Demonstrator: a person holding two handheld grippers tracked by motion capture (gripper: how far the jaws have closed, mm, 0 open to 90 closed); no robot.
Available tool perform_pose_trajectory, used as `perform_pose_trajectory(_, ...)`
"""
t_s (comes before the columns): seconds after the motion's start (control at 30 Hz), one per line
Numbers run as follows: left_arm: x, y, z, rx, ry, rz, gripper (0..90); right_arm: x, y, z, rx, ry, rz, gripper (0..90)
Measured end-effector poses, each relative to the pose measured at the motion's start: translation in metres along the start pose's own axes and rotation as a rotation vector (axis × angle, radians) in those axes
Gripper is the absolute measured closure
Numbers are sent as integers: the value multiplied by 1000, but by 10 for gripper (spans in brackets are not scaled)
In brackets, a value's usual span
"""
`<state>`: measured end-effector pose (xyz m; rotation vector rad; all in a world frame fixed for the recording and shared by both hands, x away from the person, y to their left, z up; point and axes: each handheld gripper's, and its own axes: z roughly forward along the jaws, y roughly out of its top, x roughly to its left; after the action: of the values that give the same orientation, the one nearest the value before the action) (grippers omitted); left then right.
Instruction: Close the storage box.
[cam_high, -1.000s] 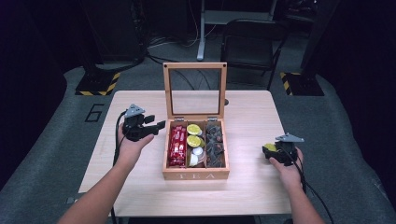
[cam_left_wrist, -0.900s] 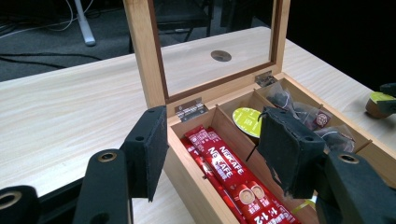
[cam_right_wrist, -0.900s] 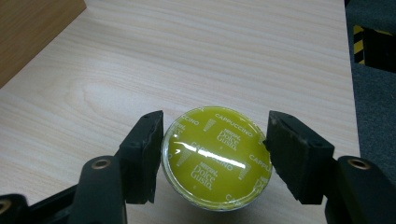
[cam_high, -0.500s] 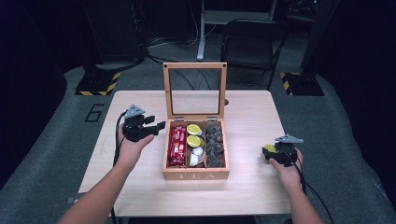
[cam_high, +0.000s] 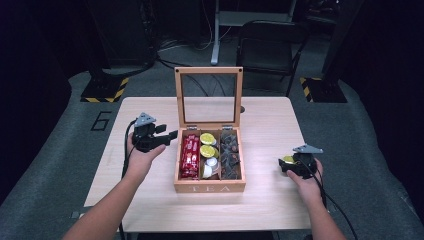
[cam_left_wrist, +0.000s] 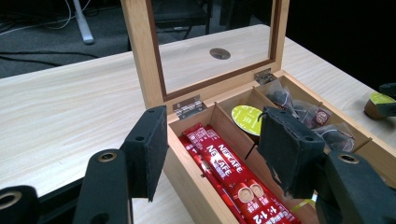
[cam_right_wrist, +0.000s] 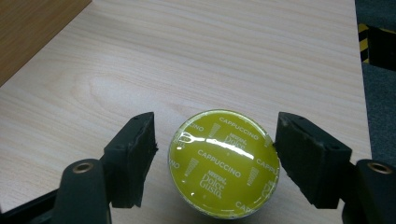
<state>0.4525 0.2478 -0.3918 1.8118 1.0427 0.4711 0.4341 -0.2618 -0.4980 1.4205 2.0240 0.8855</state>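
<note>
- Since the earlier pictures hardly anything has moved: both hands keep their places, the left beside the box and the right near the table's right edge.
- High view: the wooden tea box (cam_high: 210, 187) stands mid-table with its glass lid (cam_high: 208, 97) upright. The left gripper (cam_high: 172, 134) hovers just left of the box. The right gripper (cam_high: 281, 166) rests low on the table (cam_high: 260, 120), well apart from the box, with a yellow capsule (cam_high: 288, 160) at its tip.
- Left gripper view: the jaws stand spread, holding nothing, above the box's left side. Below lie red Nescafé sticks (cam_left_wrist: 224, 175), a green-lidded capsule (cam_left_wrist: 247, 119) in the middle compartment, and tea bags (cam_left_wrist: 303, 112) in the far one.
- Right gripper view: the yellow capsule (cam_right_wrist: 224, 163), printed "Cappuccino", sits on the table between the parted jaws, a gap at the left pad (cam_right_wrist: 135, 156); the right pad (cam_right_wrist: 308, 156) lies just beside its rim.
</note>
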Motion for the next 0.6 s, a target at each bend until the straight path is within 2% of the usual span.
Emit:
perform_pose_trajectory(0.2,0,0,-1,-5,2,-1,421,0,2,-3,-9,-10,-8,268)
perform_pose_trajectory(0.4,0,0,-3,-6,4,-7,421,0,5,-8,-40,-10,-1,255)
perform_pose_trajectory(0.6,1,1,-3,-5,4,-1,421,-1,8,-11,-37,-4,13,256)
